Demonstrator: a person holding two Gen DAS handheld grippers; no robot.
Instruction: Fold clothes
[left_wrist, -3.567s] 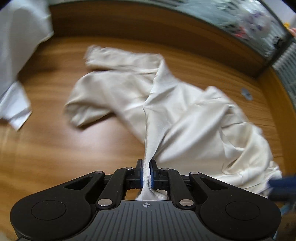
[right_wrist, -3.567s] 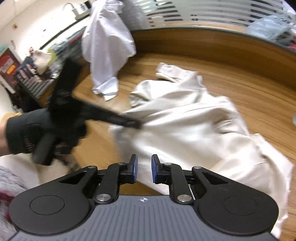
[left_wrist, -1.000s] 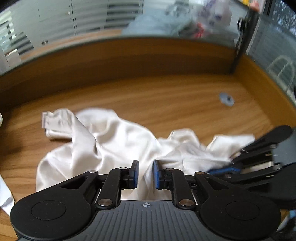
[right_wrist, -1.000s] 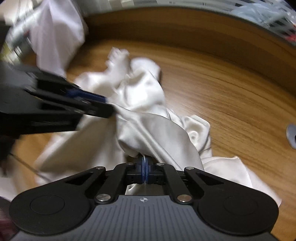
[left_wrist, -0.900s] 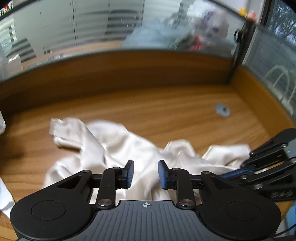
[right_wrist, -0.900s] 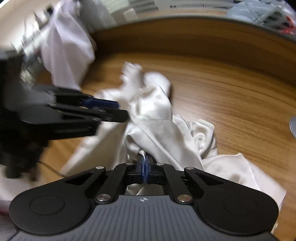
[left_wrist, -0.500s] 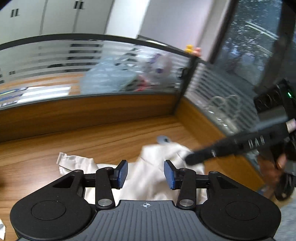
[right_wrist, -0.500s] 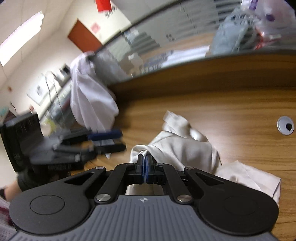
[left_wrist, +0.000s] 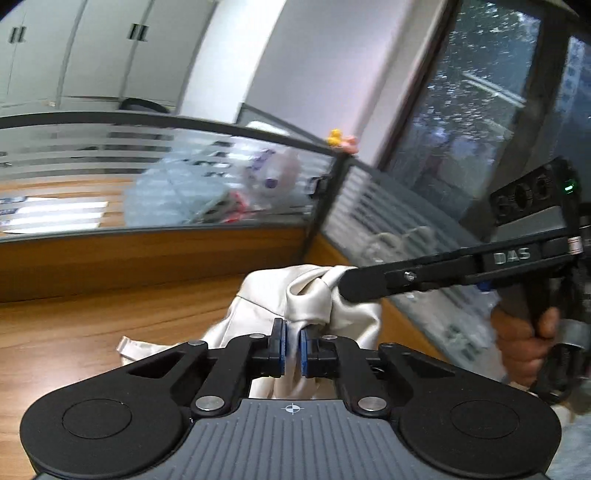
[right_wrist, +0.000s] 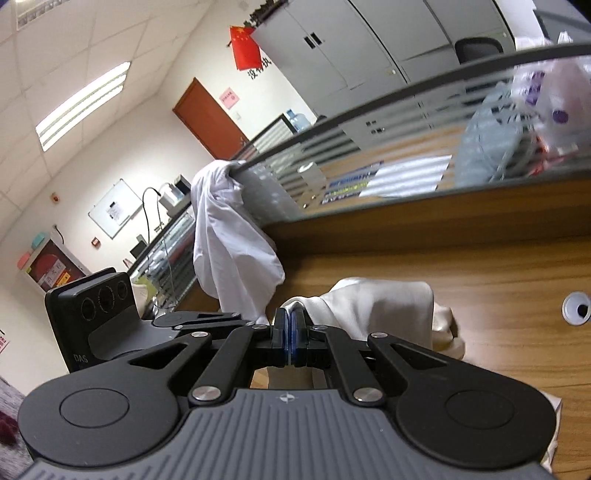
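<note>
Both tongs grip the cream garment (left_wrist: 314, 295), lifted off the wooden bench (left_wrist: 110, 321) at lower centre of both views. Left tongs (left_wrist: 292, 347): jaws have just been closing, and a fold of the cloth is pinched between the blue pads. Right tongs (right_wrist: 290, 339): jaws pressed tight on another bunch of the same cloth; in the left wrist view they enter from the right, tips buried in the fabric, held by a hand (left_wrist: 524, 347) at right edge. The two grips sit close together on a crumpled part, the rest of the garment trailing onto the bench. Judgement: the step in hand looks like lifting to spread; to do it well, draw the tongs apart along one edge so the cloth hangs flat, keep both pinches firm, and let the hem clear the bench before laying it down smooth. Satin-like cloth will likely slip, so no jerks. Containers: none in use on the bench; plastic bags (right_wrist: 517, 122) with unclear contents lie behind the glass partition (right_wrist: 369, 147), upper right. A white garment (right_wrist: 229, 236) is draped over the partition, centre left.
</note>
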